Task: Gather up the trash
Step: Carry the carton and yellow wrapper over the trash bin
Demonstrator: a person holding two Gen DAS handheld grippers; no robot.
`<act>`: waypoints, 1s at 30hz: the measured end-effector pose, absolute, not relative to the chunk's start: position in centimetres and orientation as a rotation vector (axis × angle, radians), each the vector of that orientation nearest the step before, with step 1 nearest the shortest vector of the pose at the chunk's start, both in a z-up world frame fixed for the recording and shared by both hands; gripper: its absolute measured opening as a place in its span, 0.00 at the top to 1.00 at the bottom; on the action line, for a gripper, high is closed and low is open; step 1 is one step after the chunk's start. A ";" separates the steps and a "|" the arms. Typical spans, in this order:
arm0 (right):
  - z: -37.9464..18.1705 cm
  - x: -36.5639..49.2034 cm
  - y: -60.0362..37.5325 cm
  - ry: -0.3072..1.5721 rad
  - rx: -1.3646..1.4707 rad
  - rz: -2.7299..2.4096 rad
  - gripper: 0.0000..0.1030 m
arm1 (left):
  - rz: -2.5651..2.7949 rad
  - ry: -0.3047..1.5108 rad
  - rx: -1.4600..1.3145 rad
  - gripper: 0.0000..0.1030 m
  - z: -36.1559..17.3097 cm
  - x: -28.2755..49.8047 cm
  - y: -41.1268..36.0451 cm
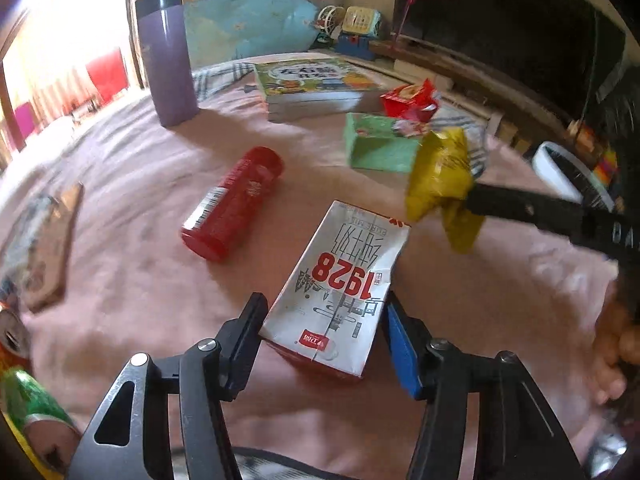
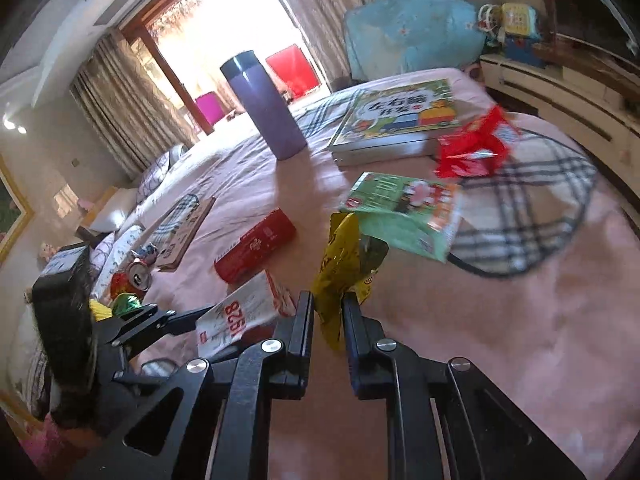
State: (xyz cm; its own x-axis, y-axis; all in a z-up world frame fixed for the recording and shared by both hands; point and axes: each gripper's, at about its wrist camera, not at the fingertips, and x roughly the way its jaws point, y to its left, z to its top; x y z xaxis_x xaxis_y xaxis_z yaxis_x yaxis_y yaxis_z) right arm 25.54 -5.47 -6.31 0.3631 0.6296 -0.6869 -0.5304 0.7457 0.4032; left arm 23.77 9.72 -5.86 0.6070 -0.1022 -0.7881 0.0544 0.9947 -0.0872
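My left gripper point(image 1: 324, 312) is shut on a white milk carton point(image 1: 340, 280) marked 1928, one finger on each side. The carton also shows in the right wrist view point(image 2: 244, 312), with the left gripper point(image 2: 208, 314) on it. My right gripper point(image 2: 328, 304) is shut on a crumpled yellow wrapper point(image 2: 344, 264) and holds it above the pink bedspread point(image 2: 520, 320). In the left wrist view the wrapper point(image 1: 440, 172) hangs from the right gripper point(image 1: 472, 196) at the right. A red can point(image 1: 232, 204) lies on its side left of the carton.
A green packet point(image 1: 380, 144), a red wrapper point(image 1: 412, 100), a picture book point(image 1: 312, 80) and a purple flask point(image 1: 168, 56) sit farther back. Crushed cans point(image 2: 134, 276) and a wooden board point(image 2: 184, 228) lie at the left. A plaid cloth point(image 2: 532, 200) lies at the right.
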 end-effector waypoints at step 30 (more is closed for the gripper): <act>-2.4 19.5 -32.0 0.778 0.332 0.324 0.87 | -0.411 0.846 -0.092 0.47 -2.3 25.2 -8.3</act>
State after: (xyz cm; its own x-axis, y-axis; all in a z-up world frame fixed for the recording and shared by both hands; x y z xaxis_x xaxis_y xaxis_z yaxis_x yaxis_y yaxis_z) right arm 19.53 -32.04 -2.40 0.6682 0.4025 -0.6258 -0.1610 0.8993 0.4065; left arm 25.24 -8.29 -2.34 0.5895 -0.3888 -0.7080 0.3169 0.9176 -0.2401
